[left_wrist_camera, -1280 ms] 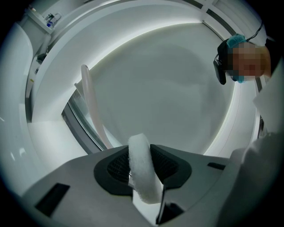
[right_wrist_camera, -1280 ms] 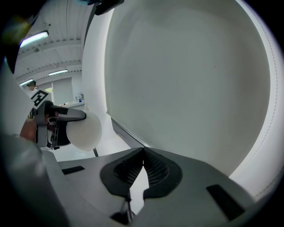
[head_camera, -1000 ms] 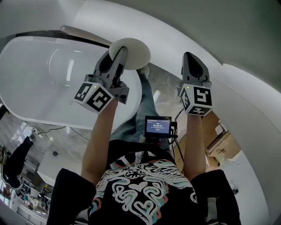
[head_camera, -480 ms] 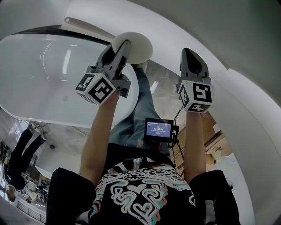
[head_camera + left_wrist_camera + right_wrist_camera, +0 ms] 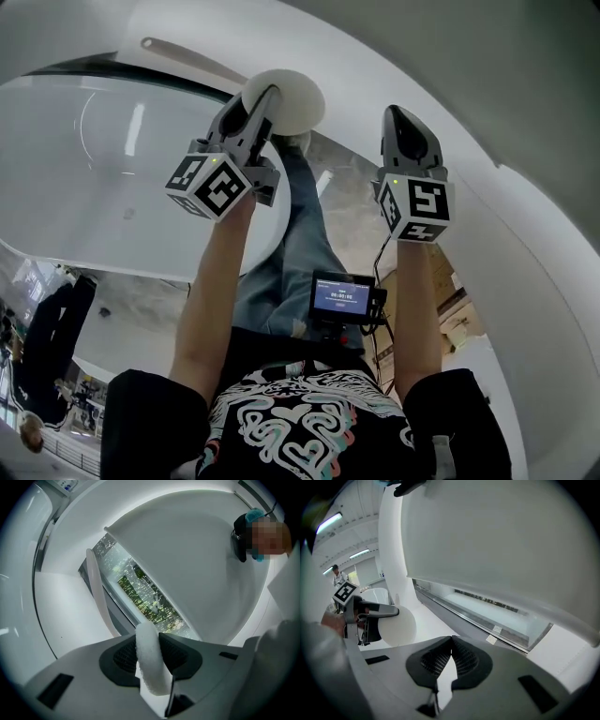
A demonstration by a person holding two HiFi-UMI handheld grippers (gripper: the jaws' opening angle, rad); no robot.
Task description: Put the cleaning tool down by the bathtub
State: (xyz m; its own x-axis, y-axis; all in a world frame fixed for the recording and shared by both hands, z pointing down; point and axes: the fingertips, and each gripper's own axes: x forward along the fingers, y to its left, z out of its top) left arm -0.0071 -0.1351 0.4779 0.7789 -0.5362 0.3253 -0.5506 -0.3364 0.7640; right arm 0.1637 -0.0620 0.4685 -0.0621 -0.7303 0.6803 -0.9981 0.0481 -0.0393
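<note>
The cleaning tool is a round white pad (image 5: 286, 99), and my left gripper (image 5: 261, 105) is shut on its edge. In the left gripper view the pad's fluffy rim (image 5: 151, 663) stands upright between the two dark pads. The pad hangs over the near rim of the big white bathtub (image 5: 103, 178), which fills the left of the head view. From the right gripper view the pad (image 5: 397, 626) shows as a flat disc at the left. My right gripper (image 5: 401, 120) hovers to the right of the tub, shut with its tips touching and nothing in it (image 5: 451, 642).
Below the grippers are a leg in jeans (image 5: 302, 239) and a marbled floor (image 5: 352, 202). A small screen (image 5: 341, 295) hangs at the chest. A curved white wall (image 5: 525, 216) closes the right side. A bystander (image 5: 246, 531) stands far off, beyond a long window (image 5: 145, 597).
Both grippers have sunk slightly, the left one still gripping the pad. The tub rim and the leg have slid in the head view.
</note>
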